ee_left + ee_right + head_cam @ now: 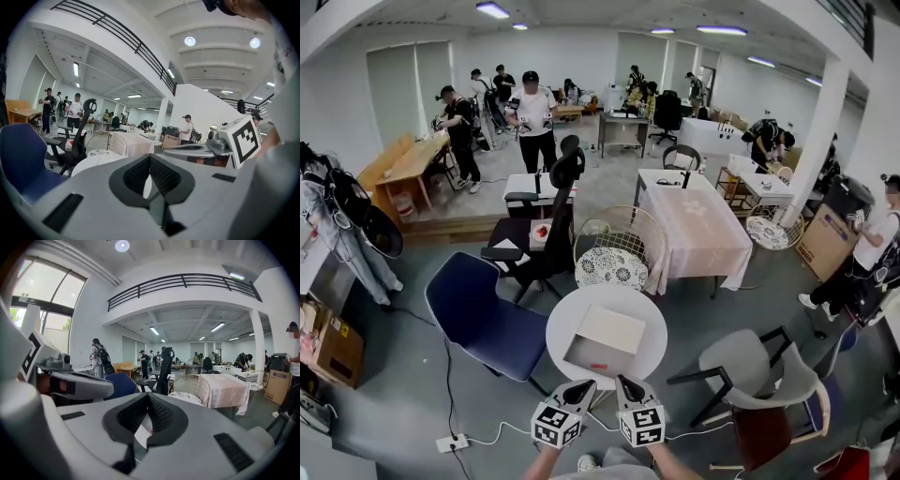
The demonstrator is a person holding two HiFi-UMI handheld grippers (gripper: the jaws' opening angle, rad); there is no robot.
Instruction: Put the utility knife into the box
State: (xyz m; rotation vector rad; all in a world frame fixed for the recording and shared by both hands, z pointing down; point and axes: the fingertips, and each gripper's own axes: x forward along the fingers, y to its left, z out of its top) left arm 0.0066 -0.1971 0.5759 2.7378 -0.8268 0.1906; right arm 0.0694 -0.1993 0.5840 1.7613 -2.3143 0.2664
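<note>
An open white box [609,330] sits on the round white table [567,323], its lid folded back. Inside its near part lies a small red-orange thing [598,366], too small to tell for sure as the utility knife. Both grippers hover side by side just short of the table's near edge, pointing at the box. My left gripper [579,390] [150,157] is shut with nothing between its pads. My right gripper [624,385] [148,397] is shut and empty too. Through the right jaws a strip of the white box shows.
A blue chair [483,319] stands left of the table, a grey armchair [759,375] right of it, a wicker chair [614,248] behind. A table with a pink cloth [698,225] and a black office chair [548,225] lie farther back. Several people stand at the back.
</note>
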